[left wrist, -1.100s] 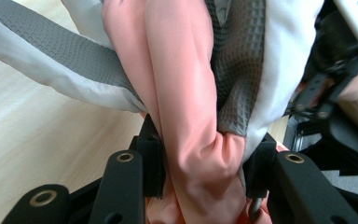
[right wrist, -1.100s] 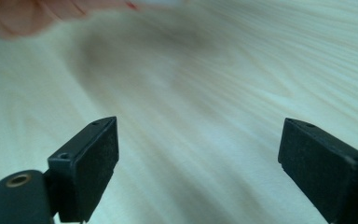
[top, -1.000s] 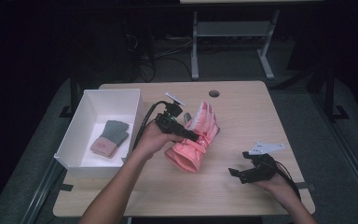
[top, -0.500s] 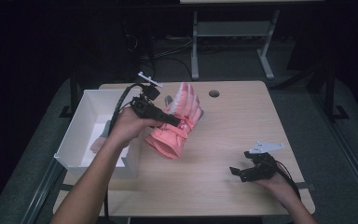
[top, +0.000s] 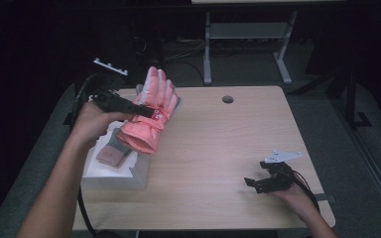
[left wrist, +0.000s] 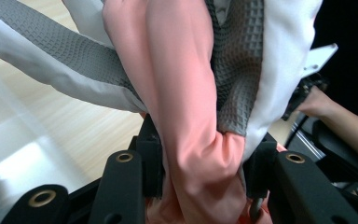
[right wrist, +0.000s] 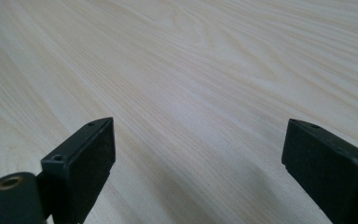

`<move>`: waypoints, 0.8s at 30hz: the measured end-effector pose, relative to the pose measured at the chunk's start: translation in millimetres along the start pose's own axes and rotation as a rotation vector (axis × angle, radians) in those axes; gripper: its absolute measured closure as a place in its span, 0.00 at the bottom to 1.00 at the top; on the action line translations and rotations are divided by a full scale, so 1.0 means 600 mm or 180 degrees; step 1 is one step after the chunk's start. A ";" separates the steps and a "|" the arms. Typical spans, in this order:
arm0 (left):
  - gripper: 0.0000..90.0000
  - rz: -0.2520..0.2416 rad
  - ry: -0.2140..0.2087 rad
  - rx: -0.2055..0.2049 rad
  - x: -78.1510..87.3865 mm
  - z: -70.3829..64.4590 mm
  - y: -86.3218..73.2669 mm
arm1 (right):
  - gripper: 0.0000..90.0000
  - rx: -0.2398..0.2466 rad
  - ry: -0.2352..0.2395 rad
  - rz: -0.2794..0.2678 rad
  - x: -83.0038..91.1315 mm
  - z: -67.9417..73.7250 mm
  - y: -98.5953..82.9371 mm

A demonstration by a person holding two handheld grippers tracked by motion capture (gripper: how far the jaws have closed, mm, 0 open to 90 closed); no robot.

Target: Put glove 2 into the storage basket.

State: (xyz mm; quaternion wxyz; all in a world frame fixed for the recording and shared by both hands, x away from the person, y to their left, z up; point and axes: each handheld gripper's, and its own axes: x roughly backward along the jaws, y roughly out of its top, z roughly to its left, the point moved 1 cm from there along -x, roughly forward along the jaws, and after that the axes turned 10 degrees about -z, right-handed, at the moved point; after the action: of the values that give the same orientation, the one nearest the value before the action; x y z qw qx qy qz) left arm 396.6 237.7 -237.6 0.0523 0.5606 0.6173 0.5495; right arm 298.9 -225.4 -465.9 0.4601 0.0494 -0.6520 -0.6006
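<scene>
My left gripper (top: 146,111) is clamped on the pink glove (top: 151,116). In the left gripper view the pink fabric (left wrist: 191,140) is bunched between my two jaws, with grey textured palm material and white lining on either side of it. I hold the glove lifted over the white bin (top: 124,171), above that bin's far right corner, fingers pointing up and away from me and the cuff hanging toward the bin. A second glove (top: 113,151), with a grey cuff and pink body, lies flat inside the bin, just below the raised one.

My right gripper (top: 263,182) rests low at the near right part of the wooden table (top: 218,144), well apart from the bin. Its jaws stand wide apart with nothing between them; the right gripper view shows bare wood grain (right wrist: 191,93) ahead.
</scene>
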 end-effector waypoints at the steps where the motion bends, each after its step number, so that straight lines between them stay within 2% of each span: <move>1: 0.66 -0.0016 0.0033 0.0019 0.009 0.008 -0.003 | 0.10 -0.0012 0.0003 -0.0001 0.000 0.000 0.000; 6: 0.66 -0.0097 0.0204 0.0213 0.043 0.053 -0.023 | 0.10 0.0019 0.0009 -0.0012 0.002 -0.001 0.000; 10: 0.66 -0.0088 0.0336 0.0381 0.054 0.093 -0.046 | 0.10 -0.0009 0.0008 0.0006 0.002 0.000 0.001; 15: 0.66 -0.0064 0.0461 0.0569 0.053 0.132 -0.073 | 0.10 -0.0007 0.0009 0.0006 0.001 -0.002 0.000; 19: 0.66 0.0019 0.0587 0.0658 0.042 0.156 -0.092 | 0.10 0.0001 0.0008 0.0007 0.003 -0.002 0.001; 24: 0.66 0.0117 0.0610 0.0716 0.019 0.177 -0.115 | 0.10 -0.0007 0.0012 0.0009 0.002 0.001 0.002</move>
State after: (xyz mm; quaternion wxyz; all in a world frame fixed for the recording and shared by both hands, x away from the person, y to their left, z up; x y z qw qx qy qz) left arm 420.9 327.9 -323.8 -0.0801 0.5191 0.6667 0.5288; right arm 298.2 -225.6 -464.2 0.4622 0.0491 -0.6506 -0.6006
